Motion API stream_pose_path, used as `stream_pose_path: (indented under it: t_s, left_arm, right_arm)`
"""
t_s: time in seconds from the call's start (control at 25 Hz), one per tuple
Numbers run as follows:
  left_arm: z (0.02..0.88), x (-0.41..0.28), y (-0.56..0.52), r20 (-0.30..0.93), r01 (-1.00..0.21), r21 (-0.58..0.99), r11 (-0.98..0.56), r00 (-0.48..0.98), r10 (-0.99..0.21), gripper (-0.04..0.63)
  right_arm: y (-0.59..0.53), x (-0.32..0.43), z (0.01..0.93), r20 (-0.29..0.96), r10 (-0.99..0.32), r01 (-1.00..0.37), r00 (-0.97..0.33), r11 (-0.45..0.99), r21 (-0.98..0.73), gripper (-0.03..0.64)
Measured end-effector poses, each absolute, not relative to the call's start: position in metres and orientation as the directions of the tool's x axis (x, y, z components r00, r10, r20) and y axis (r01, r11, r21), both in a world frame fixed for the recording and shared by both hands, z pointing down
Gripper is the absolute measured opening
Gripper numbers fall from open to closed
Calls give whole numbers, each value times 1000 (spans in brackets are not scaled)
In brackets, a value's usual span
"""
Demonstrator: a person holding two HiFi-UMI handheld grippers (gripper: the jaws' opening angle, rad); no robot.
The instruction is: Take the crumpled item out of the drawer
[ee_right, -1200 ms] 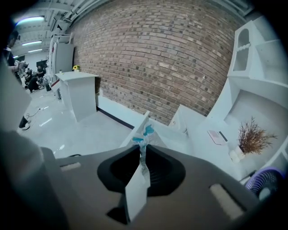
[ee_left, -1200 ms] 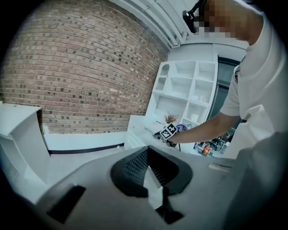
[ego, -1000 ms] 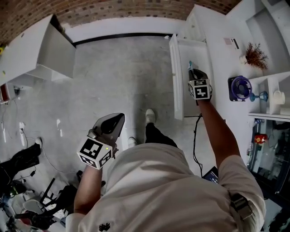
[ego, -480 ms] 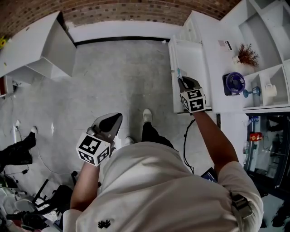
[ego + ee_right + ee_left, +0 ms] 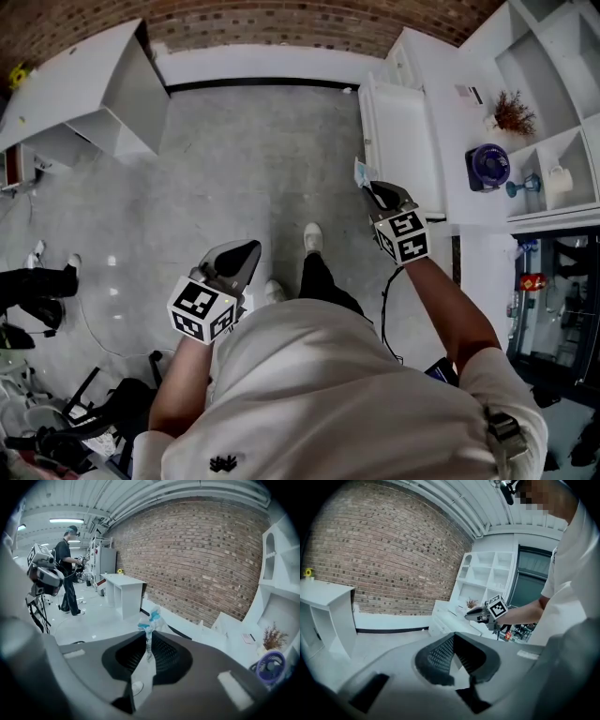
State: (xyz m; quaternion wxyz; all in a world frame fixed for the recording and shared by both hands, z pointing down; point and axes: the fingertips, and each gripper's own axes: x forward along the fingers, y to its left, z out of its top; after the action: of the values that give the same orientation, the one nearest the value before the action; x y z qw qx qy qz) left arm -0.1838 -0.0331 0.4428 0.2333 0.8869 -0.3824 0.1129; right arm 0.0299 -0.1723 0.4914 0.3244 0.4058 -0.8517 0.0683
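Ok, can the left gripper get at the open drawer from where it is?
Probably not as things stand: the left gripper hangs over the floor, while the drawer lies across the person's front, past the right gripper holding the crumpled item.

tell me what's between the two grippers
In the head view, the person's leg and a white shoe on grey floor lie between the left gripper and the right gripper, which pinches the crumpled item.
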Motion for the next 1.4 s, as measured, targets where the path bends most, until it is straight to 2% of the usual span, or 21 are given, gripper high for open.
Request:
stream_pose_path:
  t_s: [0.56, 1.4]
  left_arm:
    - [449, -194, 19, 379, -735, 326, -595, 678, -630, 6]
    - [447, -172, 40, 380, -719, 325, -615, 695, -611, 6]
  right_arm:
    - [-88, 5, 467, 591, -618, -704, -518, 701, 115, 48]
    - [-50, 15, 451, 563, -621, -703, -546, 705, 96, 46]
